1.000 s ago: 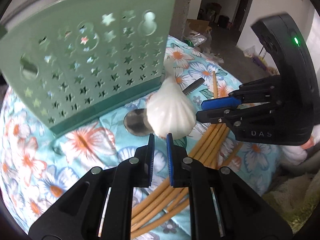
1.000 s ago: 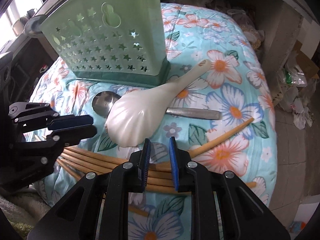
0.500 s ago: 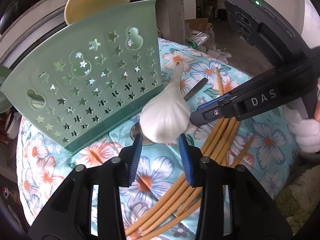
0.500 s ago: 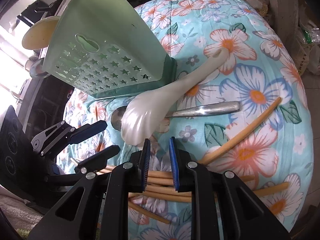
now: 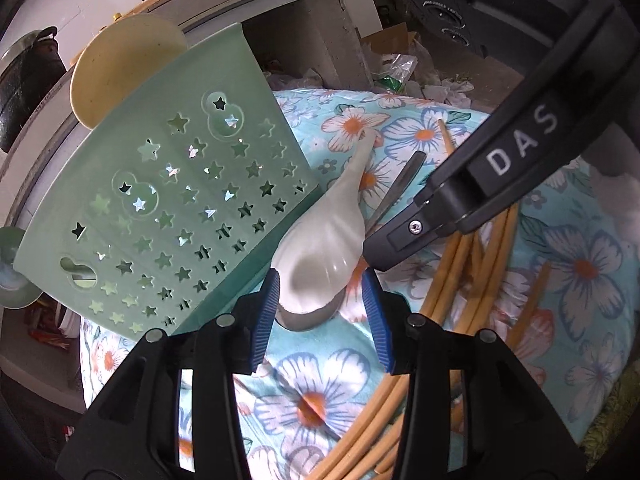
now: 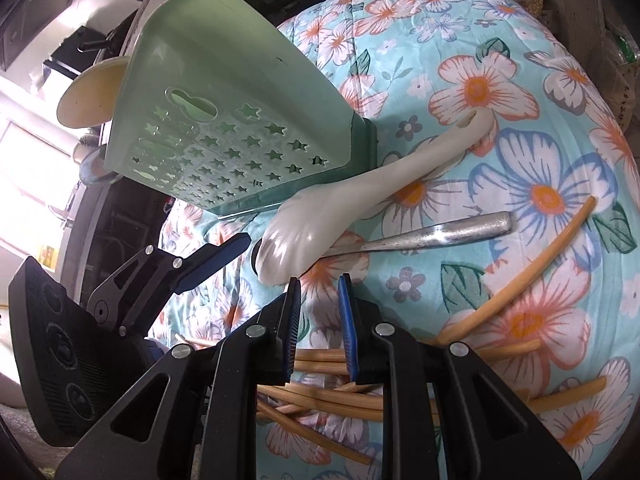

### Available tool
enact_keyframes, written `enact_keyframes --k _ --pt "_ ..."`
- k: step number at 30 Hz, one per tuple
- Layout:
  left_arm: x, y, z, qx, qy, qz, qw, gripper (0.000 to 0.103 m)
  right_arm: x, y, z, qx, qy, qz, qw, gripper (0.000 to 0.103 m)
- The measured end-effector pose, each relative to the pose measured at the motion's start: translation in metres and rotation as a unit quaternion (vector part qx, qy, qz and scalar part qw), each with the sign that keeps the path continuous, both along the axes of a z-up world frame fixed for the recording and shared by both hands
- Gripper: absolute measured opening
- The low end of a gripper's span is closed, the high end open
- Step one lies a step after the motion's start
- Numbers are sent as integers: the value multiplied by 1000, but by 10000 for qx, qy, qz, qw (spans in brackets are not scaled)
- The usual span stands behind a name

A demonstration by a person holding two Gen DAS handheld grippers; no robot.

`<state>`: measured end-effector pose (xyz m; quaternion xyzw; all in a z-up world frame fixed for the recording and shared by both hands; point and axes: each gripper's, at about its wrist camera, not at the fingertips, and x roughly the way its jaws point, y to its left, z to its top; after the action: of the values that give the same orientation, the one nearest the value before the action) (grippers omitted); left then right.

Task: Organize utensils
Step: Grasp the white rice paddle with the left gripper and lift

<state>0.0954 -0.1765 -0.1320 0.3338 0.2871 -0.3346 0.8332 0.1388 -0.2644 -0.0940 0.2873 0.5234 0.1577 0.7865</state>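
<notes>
- Two blue ribbed pads of the left gripper (image 5: pixel 322 312) are spreading apart in the left wrist view, flanking the bowl of the glossy white plastic rice spoon (image 5: pixel 324 252); whether the left pad touches it I cannot tell. The spoon lies on the flowered turquoise cloth (image 5: pixel 320 384) against the pale green star-perforated plastic utensil holder (image 5: pixel 168 208), over a dull metal spoon (image 5: pixel 394 192).
- Right wrist view: the right gripper (image 6: pixel 319 298) stands narrowly parted, empty, just short of the spoon's bowl, above smooth tan bamboo chopsticks (image 6: pixel 320 396).
</notes>
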Motion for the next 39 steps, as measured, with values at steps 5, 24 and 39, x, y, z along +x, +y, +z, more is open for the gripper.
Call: enact_keyframes --k 5,24,39 --pt "7 -6 -1 -48 -48 40 10000 24 -3 -12 6 -22 -45 -78 10000 20" --pt "16 2 14 -649 58 256 9975 11 -27 -31 18 -107 -207 -517 9984 20" --pt "35 16 5 -789 322 471 9952 8 -33 -33 17 -117 -230 -644 9976 20"
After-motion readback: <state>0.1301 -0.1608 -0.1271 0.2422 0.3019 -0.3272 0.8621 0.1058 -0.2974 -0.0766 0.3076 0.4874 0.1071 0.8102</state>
